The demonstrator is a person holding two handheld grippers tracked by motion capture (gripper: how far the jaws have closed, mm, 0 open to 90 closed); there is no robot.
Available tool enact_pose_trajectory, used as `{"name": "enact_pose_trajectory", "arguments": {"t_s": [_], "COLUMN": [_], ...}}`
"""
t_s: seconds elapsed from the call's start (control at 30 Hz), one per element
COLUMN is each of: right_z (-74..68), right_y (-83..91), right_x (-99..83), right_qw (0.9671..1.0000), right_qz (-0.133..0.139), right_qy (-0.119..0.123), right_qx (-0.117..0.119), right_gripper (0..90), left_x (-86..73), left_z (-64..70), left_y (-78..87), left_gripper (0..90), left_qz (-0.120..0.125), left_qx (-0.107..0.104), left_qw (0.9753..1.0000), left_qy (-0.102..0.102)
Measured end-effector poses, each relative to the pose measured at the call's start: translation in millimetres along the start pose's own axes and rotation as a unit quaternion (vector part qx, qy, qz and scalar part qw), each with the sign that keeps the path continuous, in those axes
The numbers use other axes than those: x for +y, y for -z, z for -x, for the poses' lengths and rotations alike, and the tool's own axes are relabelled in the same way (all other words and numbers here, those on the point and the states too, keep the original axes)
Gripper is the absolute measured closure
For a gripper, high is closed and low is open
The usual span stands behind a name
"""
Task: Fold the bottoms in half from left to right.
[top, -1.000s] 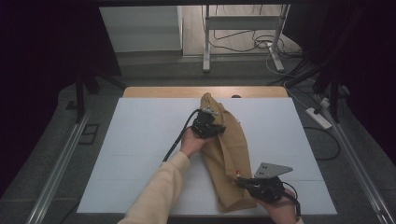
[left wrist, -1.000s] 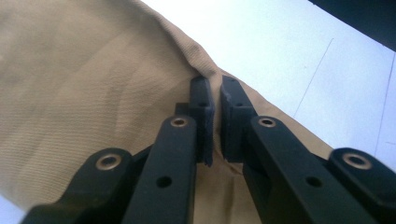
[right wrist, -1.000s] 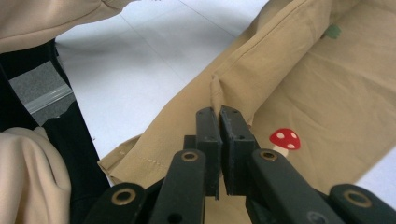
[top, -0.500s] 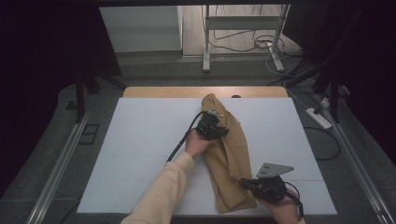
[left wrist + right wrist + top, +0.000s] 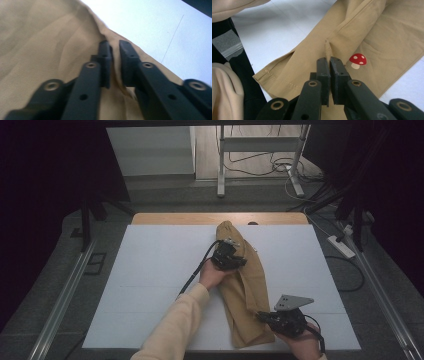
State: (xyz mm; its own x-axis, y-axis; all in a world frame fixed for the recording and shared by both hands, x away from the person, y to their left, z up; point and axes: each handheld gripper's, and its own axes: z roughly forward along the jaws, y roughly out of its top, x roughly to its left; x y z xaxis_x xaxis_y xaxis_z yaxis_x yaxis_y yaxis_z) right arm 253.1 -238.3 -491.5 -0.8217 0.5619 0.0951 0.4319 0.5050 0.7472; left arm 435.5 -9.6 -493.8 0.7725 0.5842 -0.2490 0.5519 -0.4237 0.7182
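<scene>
I've got the tan trousers (image 5: 245, 280) lying lengthwise down the middle of the white table (image 5: 150, 270); waist end toward the far wooden edge (image 5: 175, 218), hem end at the near edge by my right hand (image 5: 300, 345).

Left gripper (image 5: 229, 257) sits on the upper part of the garment, cable trailing back toward my sleeve (image 5: 175, 330); in the left gripper view (image 5: 115, 53) the jaws are nearly closed with a narrow gap, and a raised ridge of the fabric (image 5: 50, 37) runs up between them; looks pinched, cloth bunched at the tips; white table (image 5: 155, 22) visible past the fold on the right.

Right gripper (image 5: 270, 319) is low on the leg, near the hem, grey three-cornered plate (image 5: 292, 301) on top; in the right gripper view (image 5: 330, 62) the jaws are pressed almost together with a small upright pleat of cloth (image 5: 327, 48) rising from between the tips, so it has a pinch of the leg fabric.

Same view: a red mushroom print with white dots (image 5: 357, 60) just right of the jaw tips, on the flat part of the leg; stitched hem (image 5: 277, 78) runs to the left of the jaws; a long fold (image 5: 359, 17) goes up and away from the pinch; a pale sleeve (image 5: 224, 92) at the left edge.

The two grippers are well apart along the garment; left farther up the table, right nearer me.
</scene>
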Motion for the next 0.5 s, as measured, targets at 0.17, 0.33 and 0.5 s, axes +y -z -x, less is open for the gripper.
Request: {"name": "enact_pose_trajectory", "arguments": {"t_s": [0.17, 0.33, 0.5], "right_z": [1.3, 5.0, 9.6], "right_y": [0.4, 2.7, 1.0], "right_x": [-0.2, 0.3, -1.5], "right_qw": [0.9999, 0.9988, 0.9985], "right_qz": [0.003, 0.014, 0.008], "right_qy": [-0.005, -0.023, -0.028], "right_qx": [-0.014, -0.040, -0.046], "right_gripper": [64.4, 48.8, 47.3], "left_x": [-0.9, -4.2, -10.9], "left_z": [0.3, 1.4, 1.6], "left_y": [4.3, 15.1, 26.6], "left_gripper": [45.3, 38.1, 37.0], "left_qz": [0.011, 0.014, 0.012], "left_qx": [0.002, 0.006, 0.005], "left_qw": [0.9999, 0.9998, 0.9997], "left_qy": [0.000, -0.010, -0.022]}}
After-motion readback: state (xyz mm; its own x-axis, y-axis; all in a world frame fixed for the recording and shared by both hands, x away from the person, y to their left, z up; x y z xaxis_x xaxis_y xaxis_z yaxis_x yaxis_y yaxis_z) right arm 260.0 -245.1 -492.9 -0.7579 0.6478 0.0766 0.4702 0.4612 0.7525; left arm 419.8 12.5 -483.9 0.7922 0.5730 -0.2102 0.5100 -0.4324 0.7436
